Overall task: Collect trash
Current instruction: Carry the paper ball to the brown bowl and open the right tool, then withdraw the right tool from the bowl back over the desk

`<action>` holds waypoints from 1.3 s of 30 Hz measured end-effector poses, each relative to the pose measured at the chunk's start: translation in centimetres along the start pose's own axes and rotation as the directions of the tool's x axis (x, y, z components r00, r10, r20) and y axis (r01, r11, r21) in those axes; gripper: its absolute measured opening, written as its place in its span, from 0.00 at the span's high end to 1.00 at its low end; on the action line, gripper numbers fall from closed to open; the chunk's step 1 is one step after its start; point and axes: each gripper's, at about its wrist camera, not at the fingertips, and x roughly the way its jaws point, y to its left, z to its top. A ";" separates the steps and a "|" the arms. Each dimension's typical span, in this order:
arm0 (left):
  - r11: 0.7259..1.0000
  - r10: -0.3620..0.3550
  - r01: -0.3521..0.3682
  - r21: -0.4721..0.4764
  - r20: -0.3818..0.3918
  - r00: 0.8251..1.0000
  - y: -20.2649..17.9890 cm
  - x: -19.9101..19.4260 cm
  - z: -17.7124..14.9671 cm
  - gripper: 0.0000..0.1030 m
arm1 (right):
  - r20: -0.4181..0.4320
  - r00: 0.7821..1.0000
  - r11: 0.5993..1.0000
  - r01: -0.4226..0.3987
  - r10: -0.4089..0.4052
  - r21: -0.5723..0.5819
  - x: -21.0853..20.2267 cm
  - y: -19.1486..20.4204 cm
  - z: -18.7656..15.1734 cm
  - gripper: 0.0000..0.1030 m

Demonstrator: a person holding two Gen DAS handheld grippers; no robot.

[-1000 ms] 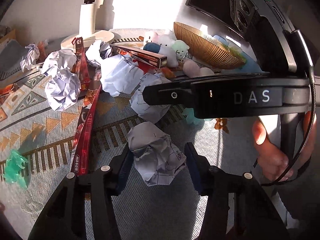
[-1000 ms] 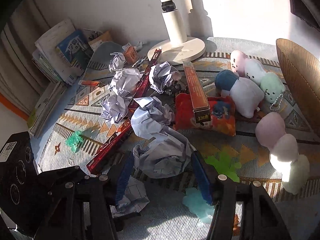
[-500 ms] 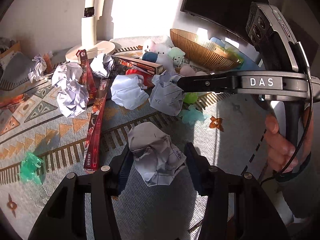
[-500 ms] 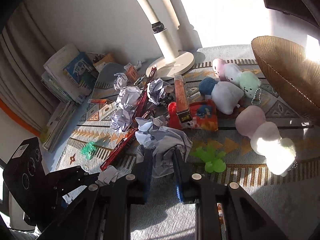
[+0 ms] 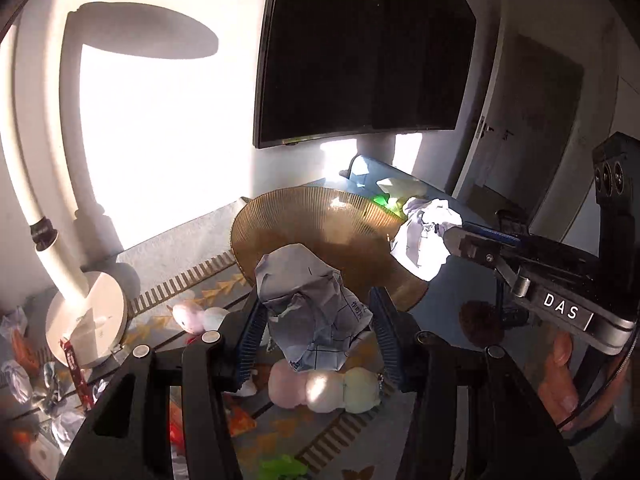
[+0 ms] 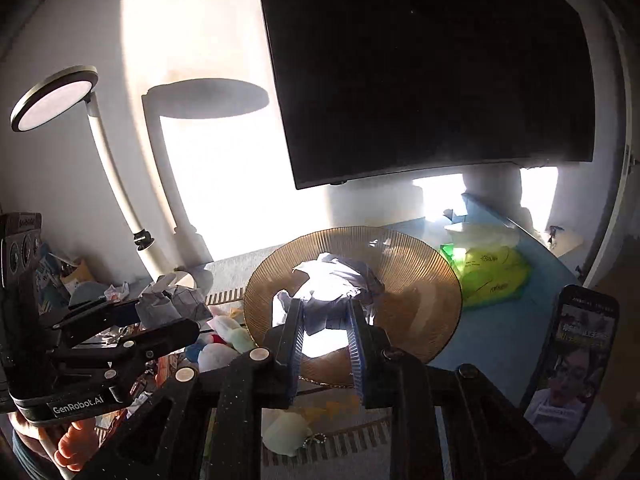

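My left gripper (image 5: pixel 316 340) is shut on a crumpled paper ball (image 5: pixel 308 300), held in the air just in front of the ribbed golden bowl (image 5: pixel 280 228). My right gripper (image 6: pixel 325 336) is shut on a second crumpled paper ball (image 6: pixel 328 280), which hangs over the bowl's (image 6: pixel 424 288) opening. In the left wrist view the right gripper (image 5: pixel 444 240) comes in from the right with its paper (image 5: pixel 424 240) at the bowl's right rim. The left gripper (image 6: pixel 160 316) and its paper (image 6: pixel 172 306) show at the left of the right wrist view.
Pastel plush toys (image 5: pixel 324 388) lie on the patterned cloth below the bowl. A white desk lamp (image 5: pixel 86 320) stands at left, with more paper balls (image 5: pixel 16 380) and red wrappers near it. A dark monitor (image 6: pixel 432 72) hangs behind. A green tissue pack (image 6: pixel 492 272) and a phone (image 6: pixel 568 364) are at right.
Both grippers have lifted their paper balls off the cloth and swung right to the golden bowl. The right gripper's paper is now over the bowl.
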 end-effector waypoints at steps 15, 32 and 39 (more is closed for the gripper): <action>0.991 -0.065 0.068 -0.113 0.023 0.998 2.0 5.9 3.3 0.15 | 0.138 0.979 0.987 0.157 -0.151 -0.033 2.5 -1.1 0.8 0.31; 0.954 0.148 -0.125 -0.272 0.066 0.987 9.3 -9.5 -8.2 0.04 | 0.240 0.832 0.772 0.554 -0.500 -0.313 15.6 4.8 0.3 0.01; 0.932 0.153 -0.135 -0.337 0.030 0.988 10.9 -9.9 -11.2 0.04 | 0.136 0.845 0.810 0.535 -0.518 -0.239 13.9 2.5 0.1 0.05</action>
